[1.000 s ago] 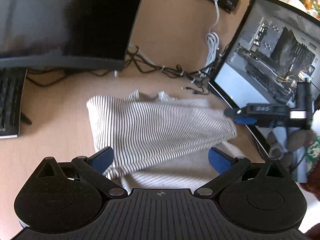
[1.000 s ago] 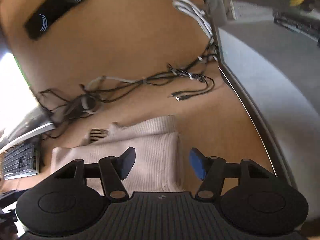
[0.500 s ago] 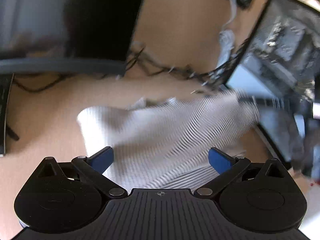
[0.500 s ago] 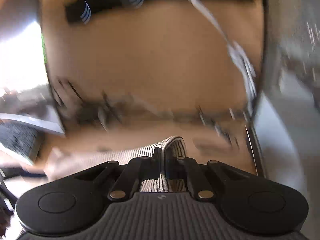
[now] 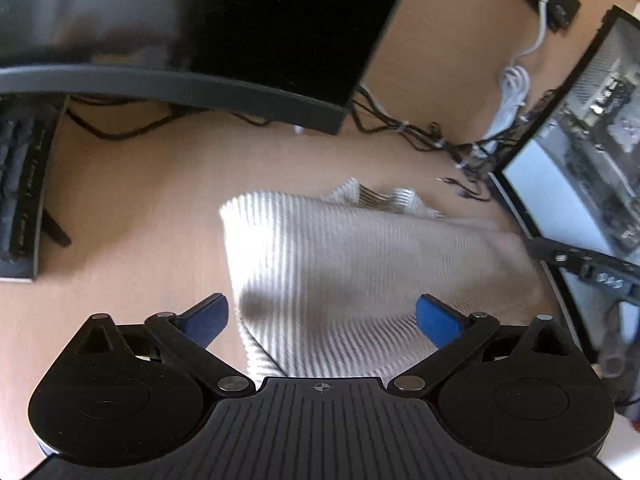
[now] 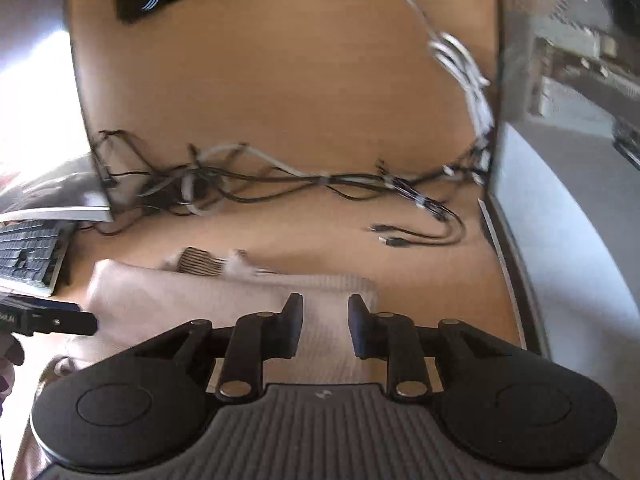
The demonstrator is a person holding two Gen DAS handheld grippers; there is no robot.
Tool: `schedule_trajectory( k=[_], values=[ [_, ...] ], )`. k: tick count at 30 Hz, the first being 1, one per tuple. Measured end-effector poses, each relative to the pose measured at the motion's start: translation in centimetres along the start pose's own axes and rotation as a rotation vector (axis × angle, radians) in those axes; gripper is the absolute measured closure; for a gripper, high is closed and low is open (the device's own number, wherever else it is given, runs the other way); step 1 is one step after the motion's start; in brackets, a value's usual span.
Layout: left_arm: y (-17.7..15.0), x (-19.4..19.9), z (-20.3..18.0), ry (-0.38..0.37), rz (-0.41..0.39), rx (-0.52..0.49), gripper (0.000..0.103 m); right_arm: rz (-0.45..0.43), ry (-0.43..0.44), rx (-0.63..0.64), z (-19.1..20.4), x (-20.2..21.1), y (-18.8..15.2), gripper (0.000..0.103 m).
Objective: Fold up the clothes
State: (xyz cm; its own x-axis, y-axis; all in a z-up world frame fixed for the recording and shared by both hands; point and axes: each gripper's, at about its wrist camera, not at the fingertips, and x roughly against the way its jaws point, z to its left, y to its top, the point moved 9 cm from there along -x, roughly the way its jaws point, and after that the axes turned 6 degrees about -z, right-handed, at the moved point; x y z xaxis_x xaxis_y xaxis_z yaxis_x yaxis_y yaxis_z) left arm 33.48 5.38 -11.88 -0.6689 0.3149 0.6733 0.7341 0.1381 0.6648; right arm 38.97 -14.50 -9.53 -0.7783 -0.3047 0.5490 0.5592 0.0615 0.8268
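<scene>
The cream, finely dark-striped knitted garment point(image 5: 340, 264) lies folded on the light wooden desk point(image 5: 132, 216), directly ahead of both tools. In the left wrist view it spreads from between the fingers forward, its near edge passing under the tool body, with a small bunched piece of darker stripes at its far edge. Much of the cloth is blurred, so its folds cannot be read closely.

The left tool point(image 5: 322, 316) hangs over the near part of the garment with its blue-padded fingers point(image 5: 206, 316) spread wide, nothing between them but the cloth below. The right tool point(image 6: 325, 320) is set over the garment's right end, its black fingers point(image 6: 294, 320) a narrow gap apart; the cloth shows in that gap, and the fingers do not appear to pinch it.

To the right of the left tool the other tool's black arm reaches in over the garment's right edge. Beyond the garment a tangle of black and white cables point(image 6: 304, 184) runs across the desk. Ahead and left of the left tool stands a dark flat monitor point(image 5: 192, 28), with a black keyboard point(image 5: 20, 192) at far left. A glass-sided computer case point(image 5: 588, 160) stands to the right.
</scene>
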Motion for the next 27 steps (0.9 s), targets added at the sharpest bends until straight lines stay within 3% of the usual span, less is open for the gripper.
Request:
schedule_trajectory(
  k=[1,4,9,19,23,25,27],
  values=[
    [-0.1,0.0,-0.1,-0.007,0.007,-0.002,0.016,0.023,0.004,0.020,0.4,-0.6,-0.4,0.079],
    [-0.2,-0.6,0.2,0.032,0.025,-0.021,0.022,0.108,-0.015,0.052,0.7,-2.6,-2.4,0.077],
    [0.5,-2.0,0.5,0.057,0.027,-0.029,0.026,0.119,-0.020,0.043,0.1,-4.1,-2.5,0.074],
    [2.6,-4.1,0.6,0.071,0.009,-0.054,0.026,0.121,-0.032,0.060,-0.7,-5.0,-1.4,0.072],
    [2.3,-1.8,1.4,0.076,-0.016,-0.007,0.024,0.074,-0.004,0.039,-0.2,-3.9,0.9,0.069],
    [2.2,-0.1,1.8,0.066,-0.038,0.027,0.017,0.050,0.010,0.029,0.0,-3.3,2.1,0.062],
    [2.3,1.5,2.1,0.053,-0.062,0.066,0.013,0.042,0.049,-0.013,0.3,-3.8,3.5,0.061]
  ],
)
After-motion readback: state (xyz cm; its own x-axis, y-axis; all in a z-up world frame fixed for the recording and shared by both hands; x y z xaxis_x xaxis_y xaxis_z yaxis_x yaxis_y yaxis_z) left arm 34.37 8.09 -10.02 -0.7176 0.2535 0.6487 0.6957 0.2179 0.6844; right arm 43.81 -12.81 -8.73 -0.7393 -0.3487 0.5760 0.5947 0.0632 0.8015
